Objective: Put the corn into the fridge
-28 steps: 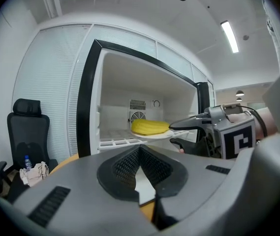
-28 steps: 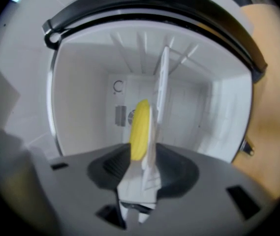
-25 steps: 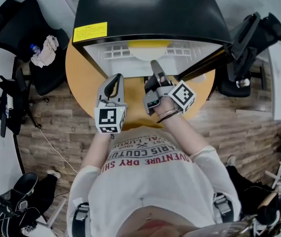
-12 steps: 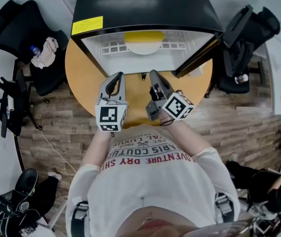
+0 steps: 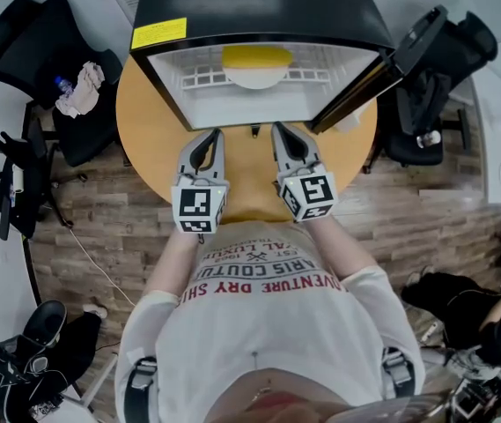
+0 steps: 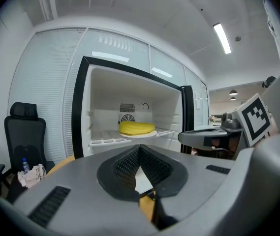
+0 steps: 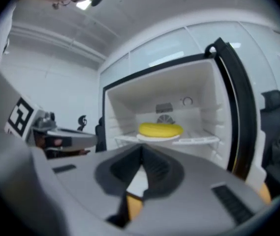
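Looks like an office: black swivel chairs [image 5: 23, 38] around a round wooden desk [image 5: 140, 139], glass partition walls [image 6: 115, 45], ceiling strip lights [image 6: 223, 37], wood-plank floor [image 5: 92, 236].

A round wooden table [image 5: 140, 122] carries a black fridge [image 5: 259, 7] with its door [image 5: 382, 69] swung open to the right. Inside, a white wire shelf [image 5: 199, 83] holds a white plate [image 5: 254, 79], and the yellow corn [image 5: 257, 57] lies on that plate. The table stands on a wood-plank floor [image 5: 426, 227], where black office chairs [image 5: 43, 38] stand on either side.
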Demonstrator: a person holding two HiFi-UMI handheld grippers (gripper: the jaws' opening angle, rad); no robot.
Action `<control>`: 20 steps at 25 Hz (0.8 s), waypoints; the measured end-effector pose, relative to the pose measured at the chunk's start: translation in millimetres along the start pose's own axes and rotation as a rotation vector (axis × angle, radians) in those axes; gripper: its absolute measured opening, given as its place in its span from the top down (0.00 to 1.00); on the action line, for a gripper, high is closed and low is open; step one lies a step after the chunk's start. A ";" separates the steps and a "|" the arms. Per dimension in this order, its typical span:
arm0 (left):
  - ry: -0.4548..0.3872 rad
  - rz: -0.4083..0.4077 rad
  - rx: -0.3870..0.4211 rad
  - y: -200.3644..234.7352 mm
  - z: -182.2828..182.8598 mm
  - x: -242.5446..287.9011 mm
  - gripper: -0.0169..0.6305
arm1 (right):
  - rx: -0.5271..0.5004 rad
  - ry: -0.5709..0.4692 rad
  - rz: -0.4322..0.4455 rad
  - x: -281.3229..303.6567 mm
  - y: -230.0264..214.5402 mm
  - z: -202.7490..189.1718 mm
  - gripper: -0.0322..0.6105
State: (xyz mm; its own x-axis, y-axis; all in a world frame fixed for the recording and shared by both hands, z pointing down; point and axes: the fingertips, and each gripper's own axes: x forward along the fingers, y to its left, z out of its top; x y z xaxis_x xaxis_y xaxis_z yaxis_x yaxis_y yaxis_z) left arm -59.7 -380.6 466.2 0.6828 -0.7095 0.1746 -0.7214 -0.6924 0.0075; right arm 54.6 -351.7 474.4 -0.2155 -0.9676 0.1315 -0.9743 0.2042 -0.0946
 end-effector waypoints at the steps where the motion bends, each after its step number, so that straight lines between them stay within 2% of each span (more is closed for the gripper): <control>1: -0.001 0.000 0.002 -1.0 0.3 -1.3 0.93 | -0.032 0.009 0.008 -1.1 2.4 0.1 0.91; 10: -0.013 -0.007 0.021 -10.8 4.9 -5.9 0.93 | -0.116 -0.014 0.038 -12.8 13.0 12.2 0.91; 17: -0.025 -0.007 0.051 -13.3 12.3 -5.1 0.93 | -0.115 -0.008 0.062 -14.3 23.4 14.8 0.91; 20: -0.030 -0.011 0.057 -14.6 14.4 -3.7 0.93 | -0.082 -0.018 0.072 -13.4 22.4 20.2 0.91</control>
State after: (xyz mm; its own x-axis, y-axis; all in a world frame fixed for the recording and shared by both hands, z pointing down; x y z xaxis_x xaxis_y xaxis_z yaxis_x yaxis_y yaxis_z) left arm -50.0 -369.7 451.2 0.6943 -0.7048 0.1456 -0.7066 -0.7060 -0.0474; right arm 37.0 -337.2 450.6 -0.2849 -0.9523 0.1096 -0.9585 0.2843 -0.0218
